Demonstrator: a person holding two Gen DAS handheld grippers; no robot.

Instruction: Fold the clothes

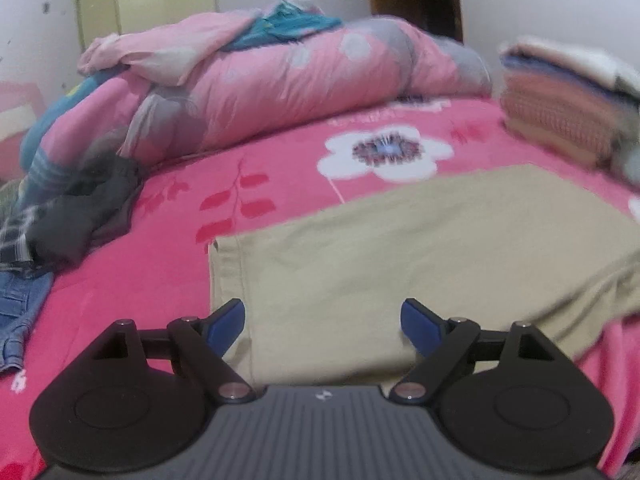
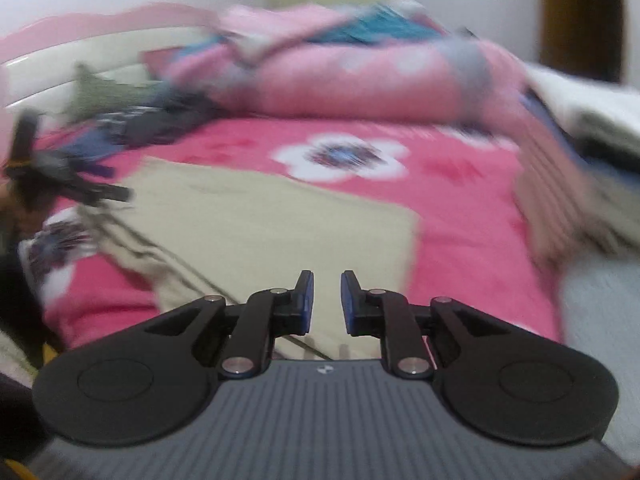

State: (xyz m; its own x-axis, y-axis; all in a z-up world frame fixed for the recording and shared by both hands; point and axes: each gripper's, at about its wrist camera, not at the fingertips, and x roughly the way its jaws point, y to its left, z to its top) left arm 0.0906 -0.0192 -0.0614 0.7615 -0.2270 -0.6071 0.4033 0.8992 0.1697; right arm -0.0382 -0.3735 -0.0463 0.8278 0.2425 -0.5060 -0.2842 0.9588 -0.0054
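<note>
- Khaki trousers (image 1: 420,248) spread flat mid-bed, likely smoothed for next fold.
- Left claw (image 1: 322,322) released wide, empty, hovering over trousers' near hem corner.
- Right claw (image 2: 326,304) nearly clenched, narrow gap, nothing gripped, over trousers' near edge.
- Folded stack (image 1: 568,108) toward bed's right edge; unfolded heap (image 1: 76,216) left.

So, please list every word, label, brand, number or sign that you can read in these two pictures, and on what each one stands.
No word or number can be read in either view.
Small pale logo mark on the left gripper body: a sign only, no letters.
The same mark on the right gripper body: no letters.
Khaki garment and folded stack: no label shows.
</note>
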